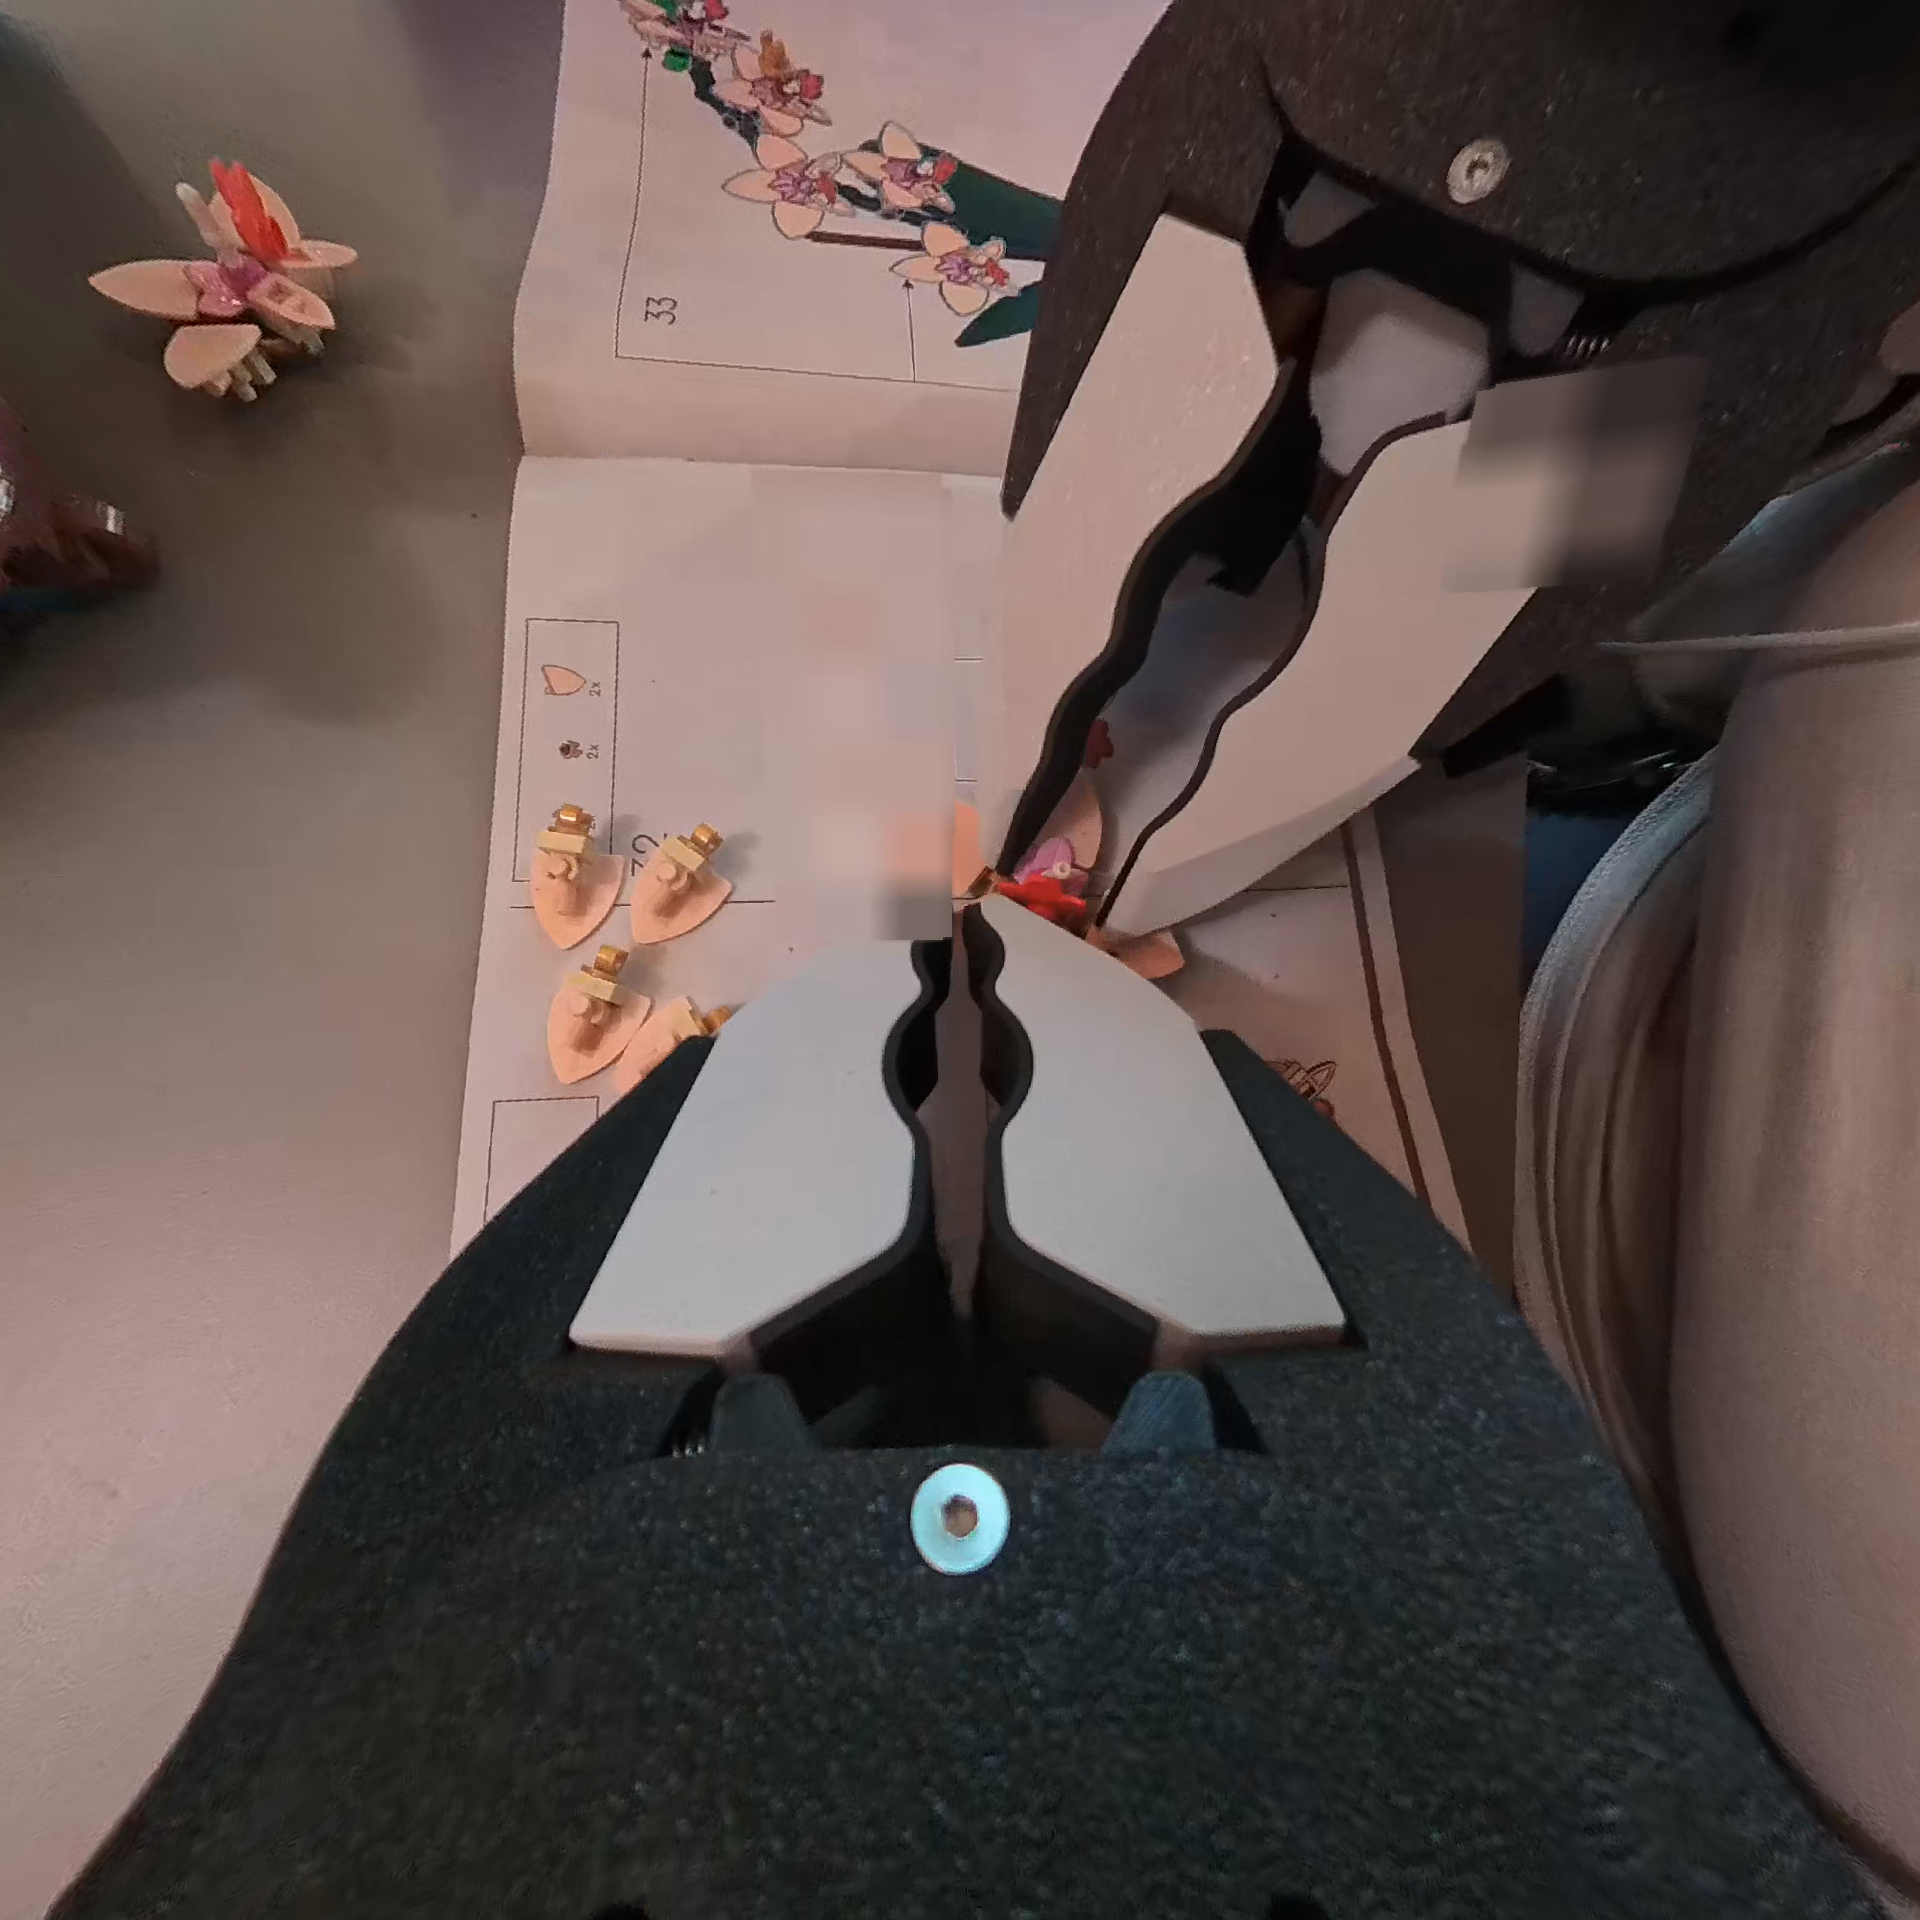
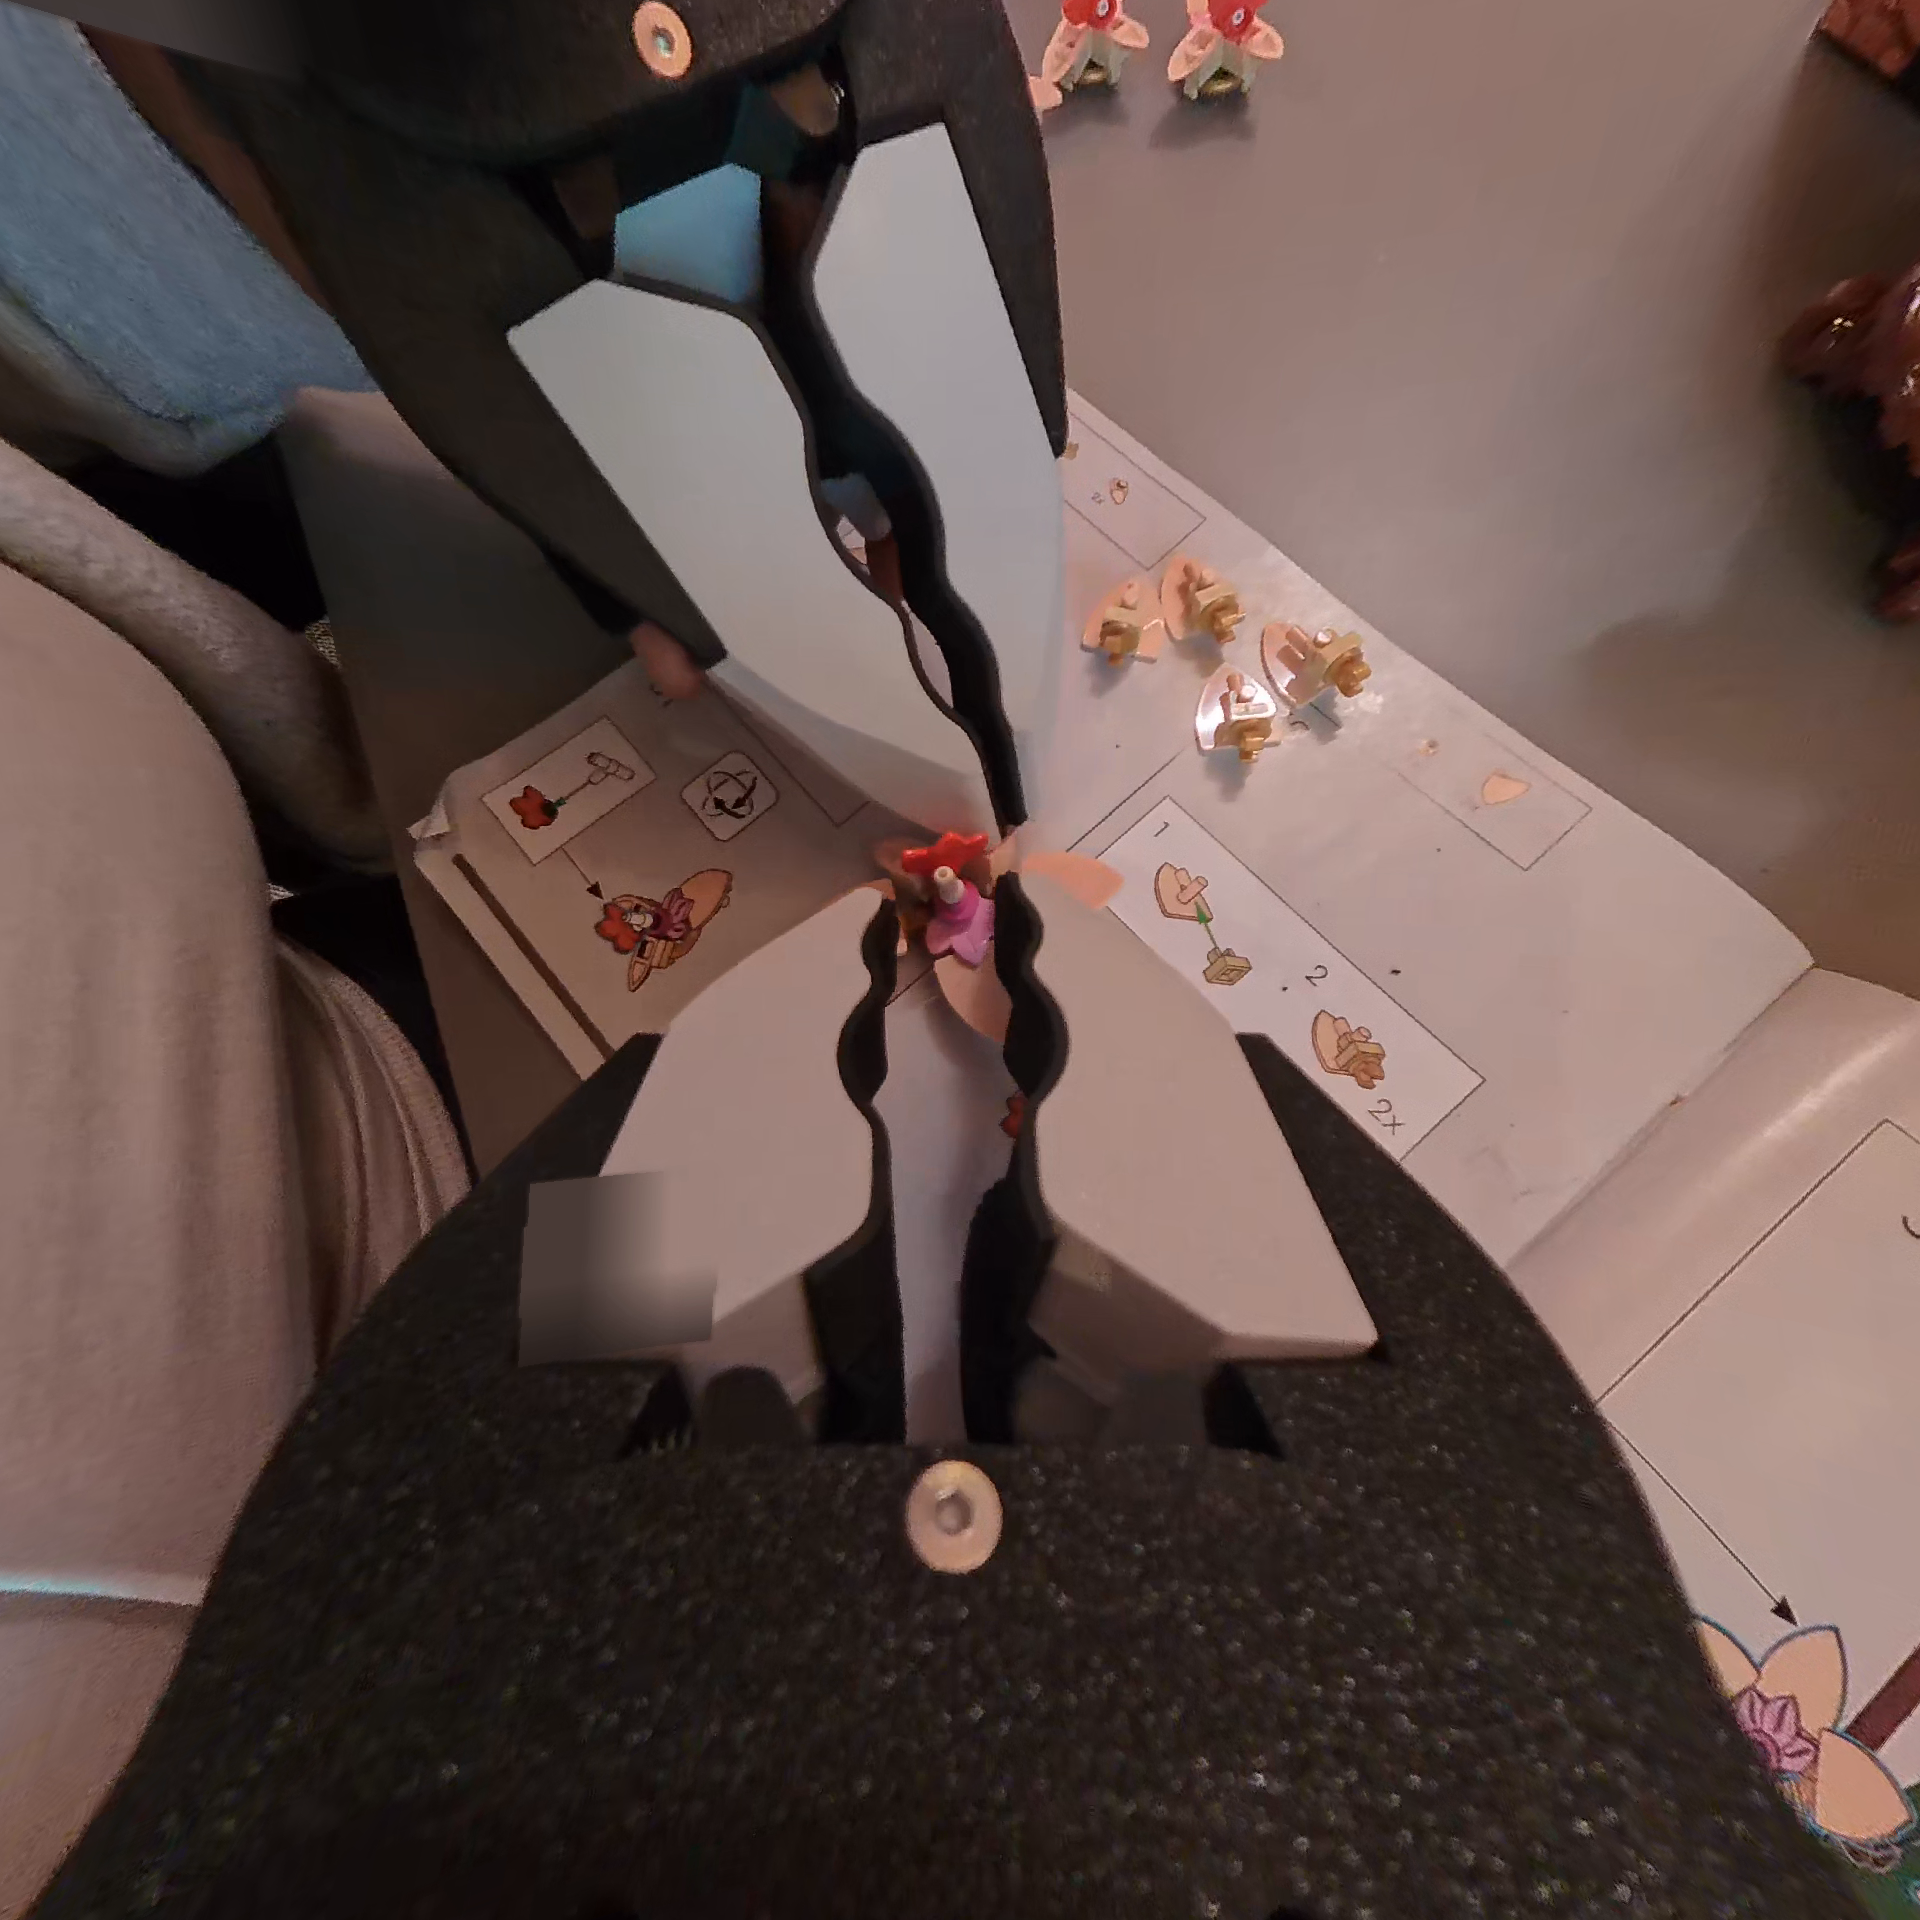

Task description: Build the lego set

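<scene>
black body of the left tool (image 1: 958,920) fills the bottom of the left wrist view, its grey fingers (image 1: 800,1143) drawn nearly together with only a thin slit between the tips. just past those tips sits a small flower build (image 1: 1049,883), red and pink with pale petals, and the right tool (image 1: 1049,914) comes down from the upper right with that build between its fingers. an open instruction booklet (image 1: 727,582) lies on the grey desk (image 1: 260,935) under both. four loose petal pieces (image 1: 613,935) with gold clips rest on the page to the left. a finished flower (image 1: 234,281) lies well apart on the desk, upper left.

right wrist view: the right tool (image 2: 940,904) grips the flower build (image 2: 951,899) between its tips, a red piece on top, pink below. the left tool (image 2: 1008,816) reaches in from above, clenched on what looks like a pale petal edge of the same build, though the contact is hard to make out. petal pieces (image 2: 1236,665) lie on the booklet (image 2: 1455,883) beyond. two more flowers (image 2: 1153,42) stand near the top edge.
</scene>
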Motion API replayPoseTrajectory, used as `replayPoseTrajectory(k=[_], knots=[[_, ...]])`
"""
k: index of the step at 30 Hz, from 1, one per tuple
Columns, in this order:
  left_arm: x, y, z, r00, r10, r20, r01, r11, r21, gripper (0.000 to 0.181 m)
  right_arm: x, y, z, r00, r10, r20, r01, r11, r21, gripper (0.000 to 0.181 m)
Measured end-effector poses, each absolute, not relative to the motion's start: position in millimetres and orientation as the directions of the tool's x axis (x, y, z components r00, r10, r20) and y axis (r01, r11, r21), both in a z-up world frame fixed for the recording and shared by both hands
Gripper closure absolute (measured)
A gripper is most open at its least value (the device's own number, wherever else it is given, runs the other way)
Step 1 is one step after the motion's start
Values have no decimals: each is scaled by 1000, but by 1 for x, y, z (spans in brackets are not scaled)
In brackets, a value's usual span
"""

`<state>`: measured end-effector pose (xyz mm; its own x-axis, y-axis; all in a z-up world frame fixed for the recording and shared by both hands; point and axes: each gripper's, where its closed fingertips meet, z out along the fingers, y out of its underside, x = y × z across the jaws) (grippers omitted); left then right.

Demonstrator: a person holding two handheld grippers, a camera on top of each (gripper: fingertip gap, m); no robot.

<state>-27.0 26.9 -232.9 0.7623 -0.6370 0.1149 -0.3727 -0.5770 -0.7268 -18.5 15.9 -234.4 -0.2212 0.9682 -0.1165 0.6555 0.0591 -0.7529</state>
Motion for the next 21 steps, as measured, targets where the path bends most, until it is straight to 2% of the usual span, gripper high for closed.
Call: replayPoseTrajectory(k=[12, 15, 21], knots=[[-26, 34, -235, 766, -642, 34, -462, -587, -665, 178, -16, 15, -234, -226, 962, -153, 648, 31, -761, 164], [-26, 34, -224, 764, -639, 87, -412, -587, -697, 178, -14, 14, -233, -235, 952, -198, 650, 3, -760, 158], [-33, 33, -217, 784, -605, 140, -334, -601, -726, 179, -9, 18, -223, -234, 946, -227, 633, -29, -774, 157]])
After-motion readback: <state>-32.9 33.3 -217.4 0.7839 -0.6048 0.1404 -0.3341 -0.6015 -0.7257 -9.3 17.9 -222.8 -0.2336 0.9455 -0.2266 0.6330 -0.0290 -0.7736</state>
